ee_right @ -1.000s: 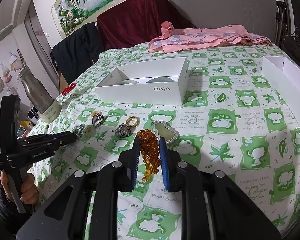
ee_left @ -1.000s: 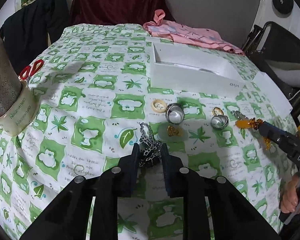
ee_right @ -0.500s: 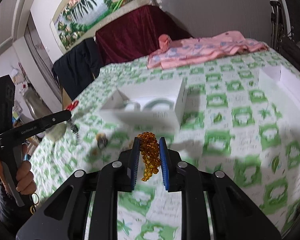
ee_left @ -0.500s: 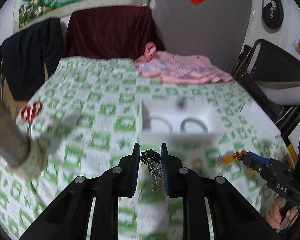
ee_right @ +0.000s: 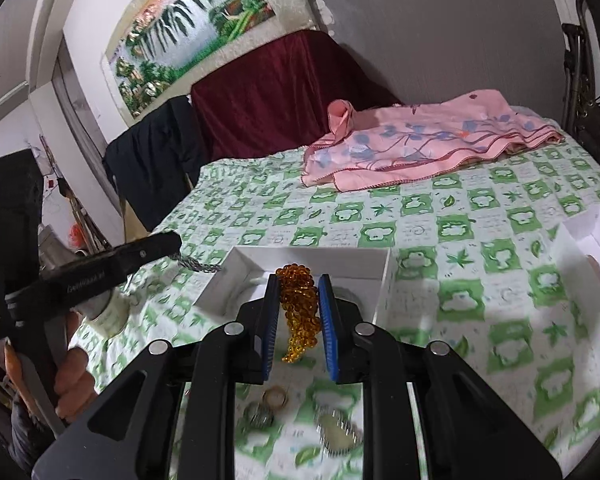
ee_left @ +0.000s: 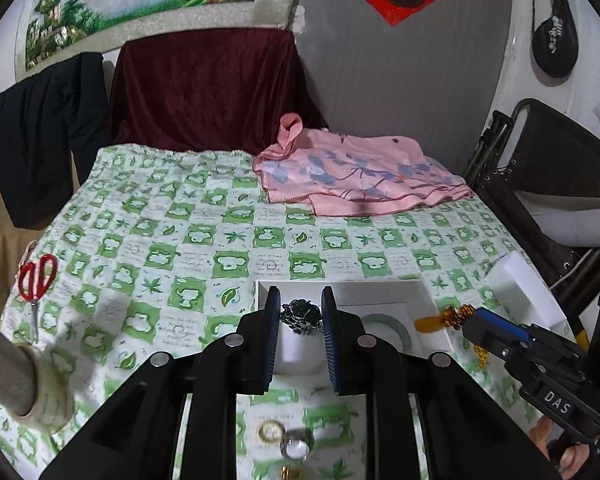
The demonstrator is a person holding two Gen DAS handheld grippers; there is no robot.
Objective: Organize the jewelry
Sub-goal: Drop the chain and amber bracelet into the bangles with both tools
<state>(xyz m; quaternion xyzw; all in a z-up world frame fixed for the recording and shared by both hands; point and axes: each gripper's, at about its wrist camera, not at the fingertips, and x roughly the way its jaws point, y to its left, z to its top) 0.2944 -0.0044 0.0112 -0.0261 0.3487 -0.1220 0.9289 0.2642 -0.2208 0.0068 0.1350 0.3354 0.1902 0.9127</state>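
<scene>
1. The left gripper pinches a dark metal chain; the right gripper pinches an amber bead string. Both hang above the white box.
2. I advise to lower each into the box before releasing — the loose ends swing and may catch the thin cardboard wall.
3. Rings remain on the soft cloth.

Red scissors, pink cloth, maybe steel flask w/ label.
</scene>
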